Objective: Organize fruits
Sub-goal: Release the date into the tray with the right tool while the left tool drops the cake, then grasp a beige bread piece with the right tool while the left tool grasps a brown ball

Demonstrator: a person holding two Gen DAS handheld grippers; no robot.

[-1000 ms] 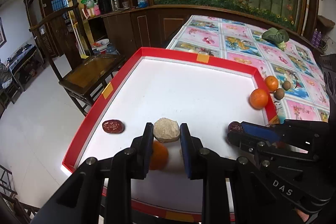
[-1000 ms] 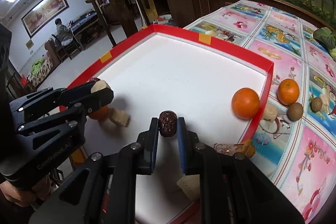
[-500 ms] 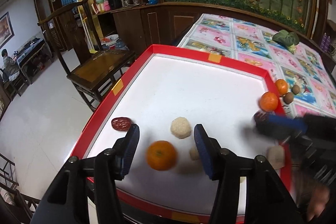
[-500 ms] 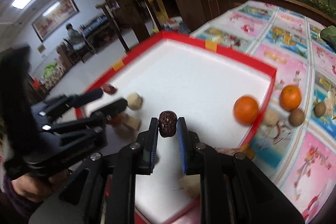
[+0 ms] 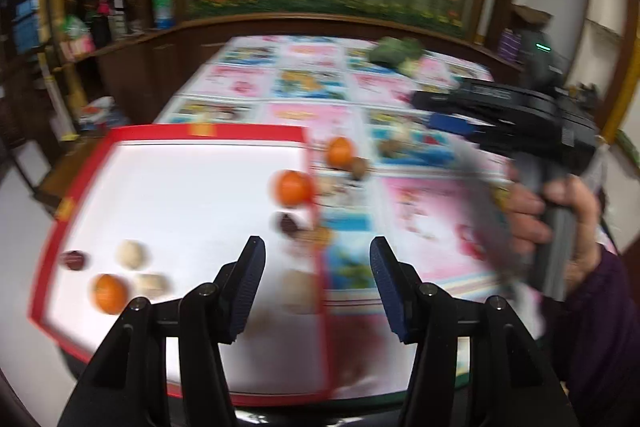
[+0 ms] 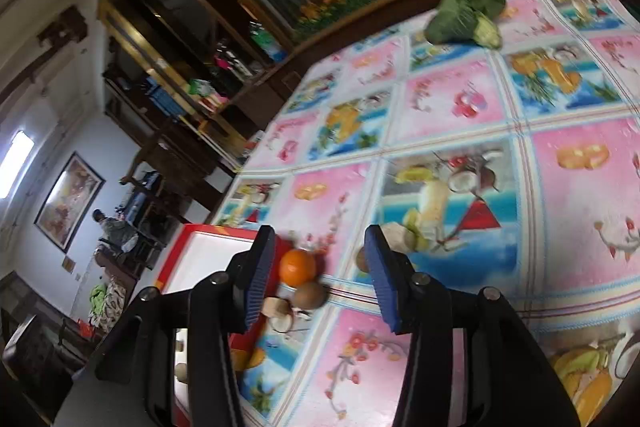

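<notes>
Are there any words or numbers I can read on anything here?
None can be read.
Right gripper: pale marks on its black body, too blurred.
Bottle on the shelf: label too blurred.
Tablecloth: fruit pictures only, no letters I can make out.
Red tray: orange tape, no writing.
</notes>
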